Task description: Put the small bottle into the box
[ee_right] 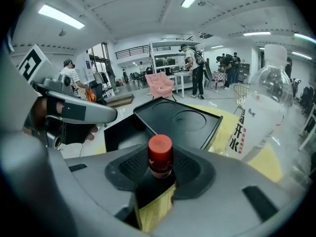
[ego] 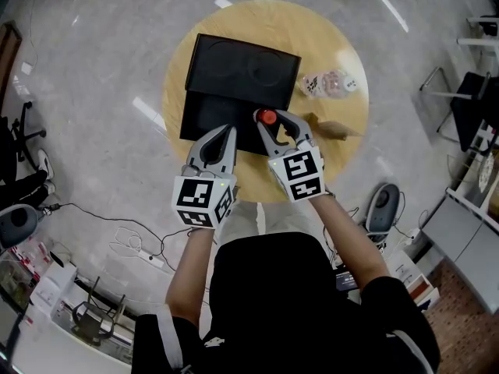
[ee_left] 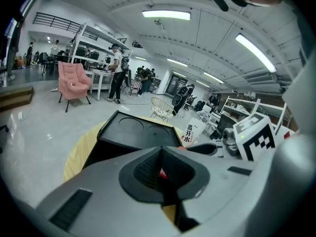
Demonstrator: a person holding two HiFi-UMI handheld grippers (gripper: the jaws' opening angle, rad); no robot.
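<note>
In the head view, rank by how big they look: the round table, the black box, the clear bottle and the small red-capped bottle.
Largest to smallest: round table, black box, clear bottle, small bottle; only its red cap shows clearly.

I'm working in a big open lab or workshop hall. It has a polished grey floor (ego: 101, 68) and long strip lights (ee_left: 166, 15) on a high white ceiling, with metal racks (ee_left: 94, 38) and a railed mezzanine (ee_left: 49, 19) at the back. At least 3 people (ee_left: 117, 73) stand by workbenches. 1 pink armchair (ee_left: 74, 80), 1 wire chair (ee_left: 162, 107) and my round wooden table (ego: 265, 18) stand in the open, and cables (ego: 129, 244) trail across the floor.
</note>
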